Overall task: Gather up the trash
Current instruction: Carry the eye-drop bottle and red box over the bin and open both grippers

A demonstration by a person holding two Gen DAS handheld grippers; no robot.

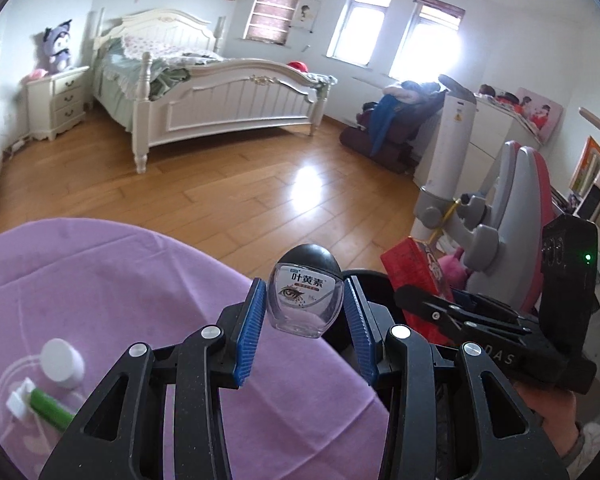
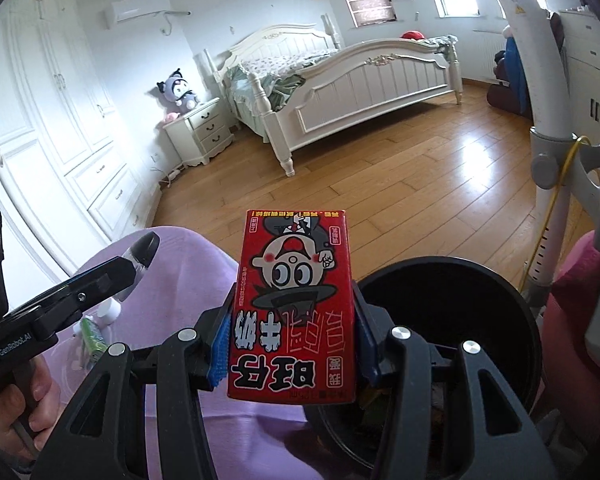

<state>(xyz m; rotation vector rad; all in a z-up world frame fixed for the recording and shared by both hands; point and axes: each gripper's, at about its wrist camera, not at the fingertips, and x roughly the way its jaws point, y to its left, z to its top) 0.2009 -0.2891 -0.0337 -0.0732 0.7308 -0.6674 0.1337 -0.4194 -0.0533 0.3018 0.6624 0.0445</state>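
Above the cloth's right edge, beside the bin:

Carton point(image 2: 292, 304), red, cartoon face, Chinese print, held upside down. Pinched at its sides by the right gripper point(image 2: 292, 332), just left of the bin's rim.

Bottle point(image 1: 305, 294), small, clear, black cap; label reads 叶黄素 over an eye drawing. Pinched between the blue pads point(image 1: 247, 330) of the left gripper point(image 1: 305, 320), over the cloth's edge, near the bin.

Bin point(image 2: 480, 276), black, round, open, some contents inside; hard against the purple cloth point(image 1: 100, 280).

Left on the cloth, near its left edge: white cap point(image 1: 62, 364), green tube point(image 1: 50, 404).

Gripper markings: "GenRobot.AI" on the left; letters "DAS" on the right.

Step judged: carrying both items to the bin. Next: bring each over the opening, then spread the jaws.
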